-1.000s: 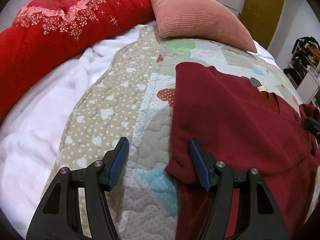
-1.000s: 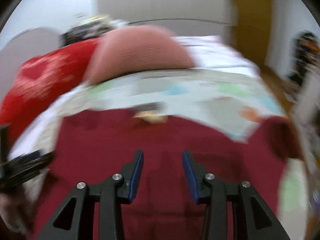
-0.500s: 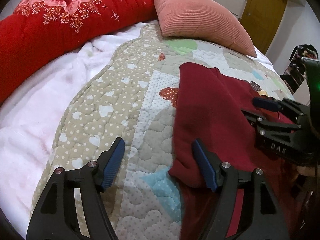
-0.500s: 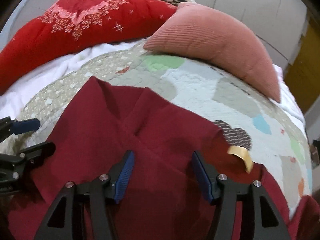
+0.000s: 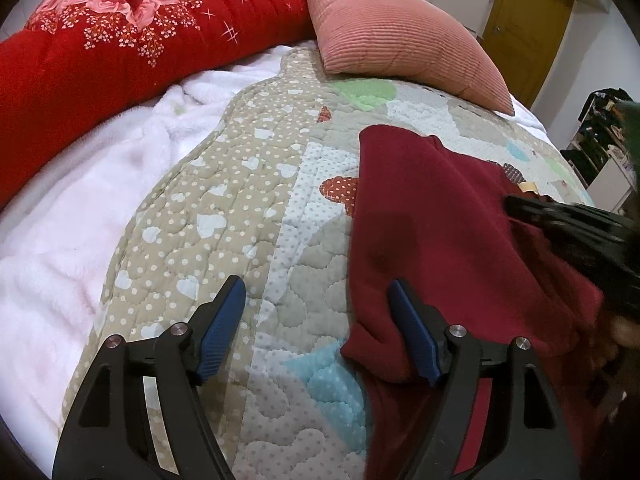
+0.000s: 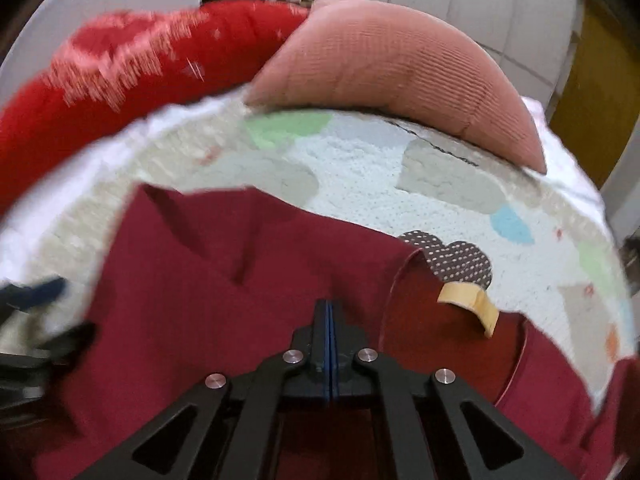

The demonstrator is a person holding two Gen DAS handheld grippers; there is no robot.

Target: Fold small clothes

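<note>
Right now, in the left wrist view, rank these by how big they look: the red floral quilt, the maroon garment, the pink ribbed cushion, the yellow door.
1. Maroon garment and red floral quilt: alike; the garment lies nearer, so unsure.
2. Pink ribbed cushion.
3. Yellow door, far off.

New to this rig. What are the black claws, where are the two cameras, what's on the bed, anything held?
No robot: a person holds one two-finger gripper in each hand, each with a fisheye camera looking along its fingers.

Left view: the left gripper, blue pads wide and still opening, straddles the edge of a dark red fleece garment without pinching it.

Right view: the right gripper has its pads shut together over that garment; whether cloth is caught, I cannot tell.

All lies on a heart-patterned patchwork quilt, beside a pink corduroy cushion and a red floral duvet.
</note>
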